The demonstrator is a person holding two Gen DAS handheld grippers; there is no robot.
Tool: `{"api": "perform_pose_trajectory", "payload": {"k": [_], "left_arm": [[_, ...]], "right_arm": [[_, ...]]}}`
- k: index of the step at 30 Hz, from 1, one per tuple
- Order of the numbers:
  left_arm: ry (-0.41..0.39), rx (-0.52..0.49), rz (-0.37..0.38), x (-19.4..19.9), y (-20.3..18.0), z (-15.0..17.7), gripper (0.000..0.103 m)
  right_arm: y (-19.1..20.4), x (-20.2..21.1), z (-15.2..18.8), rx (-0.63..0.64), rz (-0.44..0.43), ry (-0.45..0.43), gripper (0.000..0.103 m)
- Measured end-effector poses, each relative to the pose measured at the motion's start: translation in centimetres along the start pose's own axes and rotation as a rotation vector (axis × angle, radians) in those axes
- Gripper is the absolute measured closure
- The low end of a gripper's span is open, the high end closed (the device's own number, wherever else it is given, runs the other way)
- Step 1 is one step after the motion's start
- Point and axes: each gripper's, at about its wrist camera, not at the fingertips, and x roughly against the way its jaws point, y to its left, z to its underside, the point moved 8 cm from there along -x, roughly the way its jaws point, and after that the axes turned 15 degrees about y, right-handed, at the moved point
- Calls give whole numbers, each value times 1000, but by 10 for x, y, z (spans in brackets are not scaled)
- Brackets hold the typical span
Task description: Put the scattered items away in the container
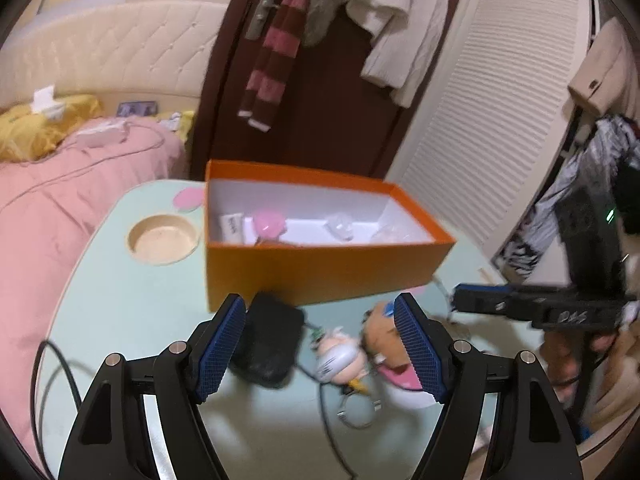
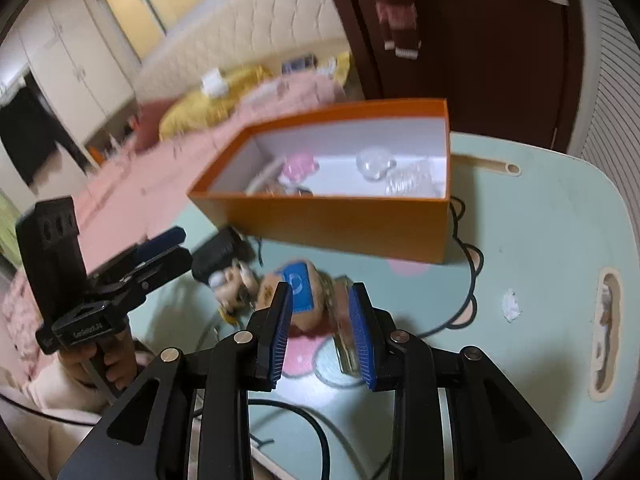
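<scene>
Orange box [image 2: 340,220] half-filled; right gripper [image 2: 324,332], jaws slightly apart, should close on the brown plush [image 2: 296,292]; left gripper [image 1: 320,344] jaws wide, empty.

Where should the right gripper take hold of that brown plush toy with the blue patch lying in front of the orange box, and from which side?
Probably across the brown plush toy's rounded body, coming down from above and the near side. It lies flat on the table, right ahead of the right gripper's open fingers. Stay clear of the small doll beside it.
</scene>
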Motion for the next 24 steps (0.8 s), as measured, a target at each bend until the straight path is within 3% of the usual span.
{"api": "perform_pose_trajectory", "payload": {"k": [7, 10, 14, 15, 21, 24], "left_arm": [[34, -60, -93, 1, -7, -53, 27], [145, -54, -191, -23, -1, -77, 31], [268, -87, -290, -61, 6, -98, 57], [299, -99, -317, -72, 8, -102, 59], [492, -75, -359, -123, 22, -101, 68], [537, -67, -355, -135, 25, -99, 70]], "right_arm": [[-6, -5, 1, -98, -79, -108, 72], [-9, -10, 5, -113, -105, -97, 67], [-17, -7, 8, -144, -152, -102, 65], [-18, -6, 9, -148, -160, -101, 64], [-18, -7, 15, -149, -195, -81, 60], [-17, -4, 15, -144, -212, -85, 60]]}}
